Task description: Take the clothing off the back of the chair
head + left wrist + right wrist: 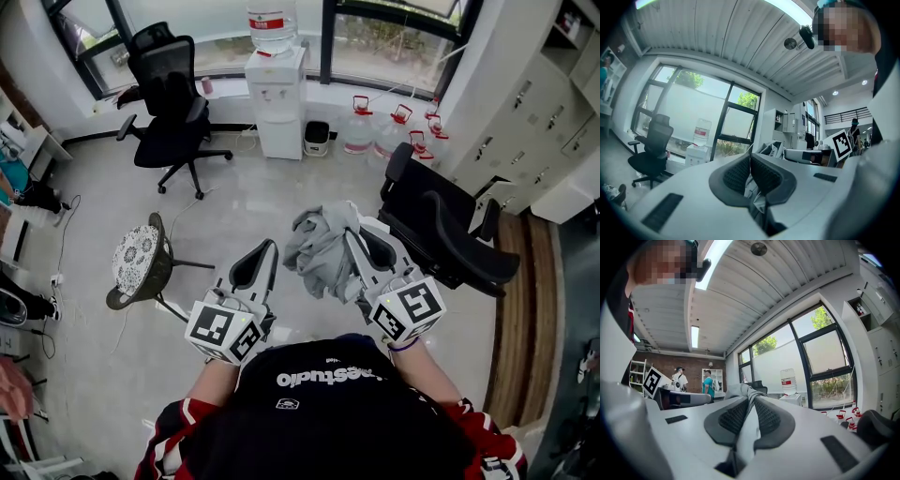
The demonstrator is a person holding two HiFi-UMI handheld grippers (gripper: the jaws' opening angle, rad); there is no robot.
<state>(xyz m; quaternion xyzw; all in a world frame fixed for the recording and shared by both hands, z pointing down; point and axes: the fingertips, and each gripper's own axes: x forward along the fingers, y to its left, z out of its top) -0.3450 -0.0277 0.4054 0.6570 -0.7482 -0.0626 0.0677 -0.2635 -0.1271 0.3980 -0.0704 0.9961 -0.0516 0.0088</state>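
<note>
A grey garment (322, 251) hangs bunched in the air in front of me, held up by my right gripper (351, 234), which is shut on it. In the right gripper view the cloth (746, 432) is pinched between the black pads and spills over the right gripper's (751, 399) tip. My left gripper (269, 247) is level just left of the garment, with its pads closed together and nothing held. In the left gripper view the left gripper's (750, 157) jaws meet, with the garment (771, 149) beyond. A black chair (441, 230) stands to the right, its back bare.
A second black office chair (173, 112) stands far left by the window. A water dispenser (277, 94) and several water jugs (394, 131) line the window wall. A small stool with a patterned seat (137, 256) is at my left. Grey lockers (534, 122) fill the right wall.
</note>
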